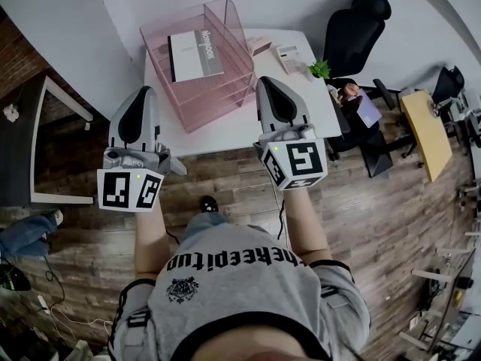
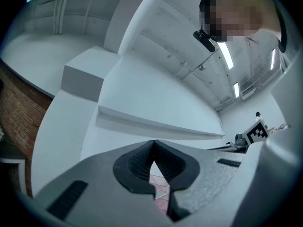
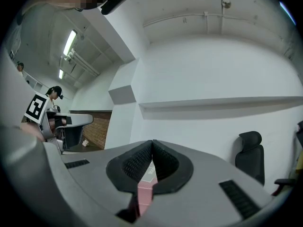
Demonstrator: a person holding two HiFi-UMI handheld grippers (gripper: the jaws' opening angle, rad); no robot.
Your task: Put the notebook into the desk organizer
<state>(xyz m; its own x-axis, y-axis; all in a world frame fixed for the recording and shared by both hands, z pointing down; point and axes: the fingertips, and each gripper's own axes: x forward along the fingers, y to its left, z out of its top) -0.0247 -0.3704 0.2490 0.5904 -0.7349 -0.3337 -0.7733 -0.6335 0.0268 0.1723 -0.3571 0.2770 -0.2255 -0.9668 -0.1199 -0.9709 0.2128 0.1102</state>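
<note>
notebook point(image 1: 194, 55) | atop desk organizer point(image 1: 219, 90); ahead of right gripper point(image 1: 268, 80), apart

- Desk organizer point(image 1: 218, 96), at eleven o'clock on the table point(image 1: 301, 104): pink wire mesh, metal-looking.
- Notebook point(image 1: 194, 55): matt paper cover.
- Table: smooth, matt white.
- Floor point(image 1: 391, 201): grainy wood planks.
- Left gripper point(image 1: 143, 90) and right gripper point(image 1: 269, 81): matt grey plastic shells, ribbed black pads point(image 2: 135, 164).
</note>
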